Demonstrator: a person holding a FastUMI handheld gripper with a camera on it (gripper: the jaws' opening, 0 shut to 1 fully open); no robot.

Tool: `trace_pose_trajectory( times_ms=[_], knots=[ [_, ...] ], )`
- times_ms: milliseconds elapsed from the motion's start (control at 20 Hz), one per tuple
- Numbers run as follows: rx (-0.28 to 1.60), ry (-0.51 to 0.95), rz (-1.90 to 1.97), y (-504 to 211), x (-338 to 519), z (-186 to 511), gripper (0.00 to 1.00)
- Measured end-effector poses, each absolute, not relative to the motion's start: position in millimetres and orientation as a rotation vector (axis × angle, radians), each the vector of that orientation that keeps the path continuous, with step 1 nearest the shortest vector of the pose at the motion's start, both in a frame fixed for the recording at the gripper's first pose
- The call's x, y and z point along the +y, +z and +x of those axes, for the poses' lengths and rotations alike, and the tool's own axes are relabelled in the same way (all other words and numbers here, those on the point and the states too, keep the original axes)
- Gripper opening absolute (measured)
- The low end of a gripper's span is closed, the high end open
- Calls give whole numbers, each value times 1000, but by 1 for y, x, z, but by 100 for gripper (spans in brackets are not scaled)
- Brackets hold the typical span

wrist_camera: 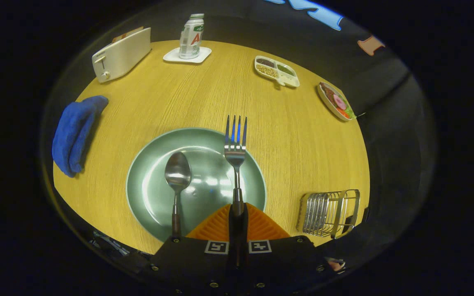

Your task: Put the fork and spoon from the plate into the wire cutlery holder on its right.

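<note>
One utensil in hand: claw [237,213] clamped on steel fork [235,152] handle above round green plate [138,197], steel spoon [177,181] pending; next req. carry right to wire cutlery holder [330,213].

Green plate [154,193], blue cloth [74,133], white toaster [121,54], yellow wood-grain table [303,139].

- Looked like a staged dining setup in a recording booth, not a lived-in home.
- Round wooden table [294,135] backed by black cloth wall [389,94].
- Set with toaster [121,54], bottle [191,36] on coaster [187,55], snack tray [276,70], food plate [335,101], blue cloth [74,133].
</note>
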State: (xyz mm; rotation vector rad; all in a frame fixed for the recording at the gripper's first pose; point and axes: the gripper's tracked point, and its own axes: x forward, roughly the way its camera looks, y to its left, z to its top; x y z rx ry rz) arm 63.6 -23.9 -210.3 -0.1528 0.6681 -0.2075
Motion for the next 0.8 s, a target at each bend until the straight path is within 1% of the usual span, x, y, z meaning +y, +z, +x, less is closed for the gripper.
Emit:
trace_pose_trajectory(
  times_ms=[150, 350, 600, 800],
  knots=[
    [642, -259, -105, -191, -39, 53, 4],
    [633, -367, -24, -177, -73, 27, 3],
    [653, -492, 67, -177, -115, -9, 3],
    [708, -542, 124, -189, -134, -29, 3]
  ],
)
